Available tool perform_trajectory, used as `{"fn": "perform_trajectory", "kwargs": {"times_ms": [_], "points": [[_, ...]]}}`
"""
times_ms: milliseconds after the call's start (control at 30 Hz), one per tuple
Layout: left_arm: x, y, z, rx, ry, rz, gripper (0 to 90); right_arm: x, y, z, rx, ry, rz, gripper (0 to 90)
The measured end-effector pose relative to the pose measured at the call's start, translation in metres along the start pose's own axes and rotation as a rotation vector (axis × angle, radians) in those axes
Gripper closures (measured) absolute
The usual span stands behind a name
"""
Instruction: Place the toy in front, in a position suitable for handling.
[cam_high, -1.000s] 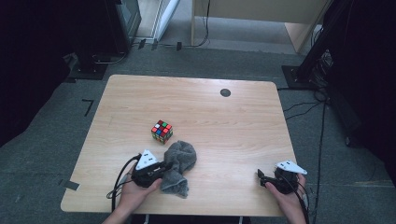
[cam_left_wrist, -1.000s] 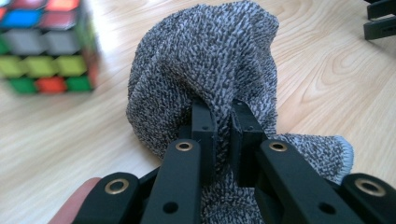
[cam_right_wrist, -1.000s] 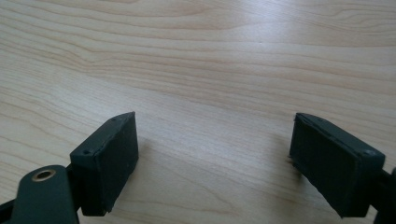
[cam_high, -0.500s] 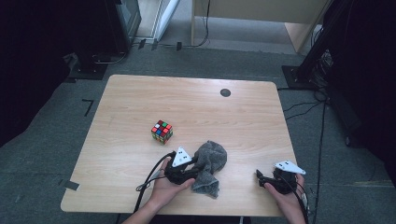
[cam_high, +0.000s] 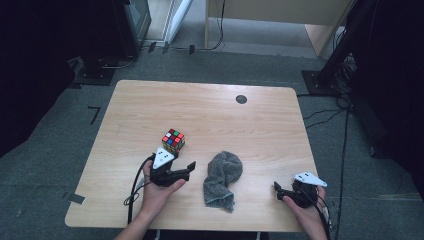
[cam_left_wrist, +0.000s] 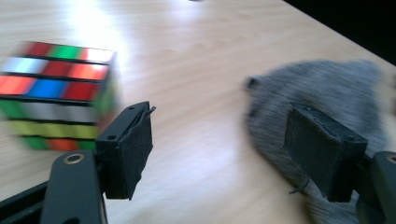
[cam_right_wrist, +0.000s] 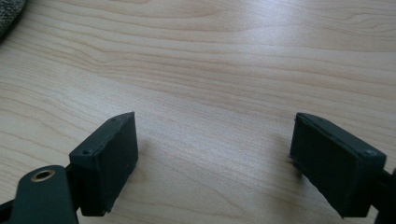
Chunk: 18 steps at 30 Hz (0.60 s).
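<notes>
Grey carpet and dark equipment stands ring the pale wooden desk (cam_high: 210, 107), where your left claw (cam_high: 189, 167) has just let go of the crumpled grey knitted cloth (cam_high: 222, 177). Half a second ago that claw was shut on the cloth near the front edge; now its jaws have just been opening, and the left gripper view shows bare wood between the two black pads, with the cloth (cam_left_wrist: 327, 93) lying behind the right-hand pad and apart from it. You have drawn your left hand back toward the multicoloured puzzle cube (cam_high: 173, 140), which sits just beyond the claw and has not shifted.

The cloth now rests in a loose heap at the front middle of the desk, between your two hands and touching neither. Your right claw (cam_high: 278, 190) waits near the front right corner, jaws standing wide with nothing between them. By the look of it, the cloth has been delivered, and the cube seems the likely next target.
</notes>
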<state>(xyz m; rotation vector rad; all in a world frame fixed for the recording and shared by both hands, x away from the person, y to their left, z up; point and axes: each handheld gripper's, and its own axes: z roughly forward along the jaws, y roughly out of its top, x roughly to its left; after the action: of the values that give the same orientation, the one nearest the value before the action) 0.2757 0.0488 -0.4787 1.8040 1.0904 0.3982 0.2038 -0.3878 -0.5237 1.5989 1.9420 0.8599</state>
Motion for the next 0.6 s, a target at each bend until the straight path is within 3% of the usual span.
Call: {"fn": "perform_trajectory", "kwargs": {"times_ms": [233, 367, 500, 600], "points": [[0.032, 0.004, 0.000, -0.024, 0.126, -0.032, 23.3, 0.000, 0.000, 0.000, -0.002, 0.000, 0.000, 14.7], [0.043, 0.004, 0.011, 0.018, 0.168, -0.038, 23.4, 0.000, 0.000, 0.000, -0.001, 0.001, -0.001, 14.7], [0.045, 0.003, 0.022, 0.051, 0.192, -0.014, 23.4, 0.000, 0.000, 0.000, -0.001, 0.001, 0.000, 14.6], [0.048, 0.002, 0.032, 0.102, 0.221, -0.007, 22.2, 0.000, 0.000, 0.000, -0.002, 0.001, 0.000, 14.6]]}}
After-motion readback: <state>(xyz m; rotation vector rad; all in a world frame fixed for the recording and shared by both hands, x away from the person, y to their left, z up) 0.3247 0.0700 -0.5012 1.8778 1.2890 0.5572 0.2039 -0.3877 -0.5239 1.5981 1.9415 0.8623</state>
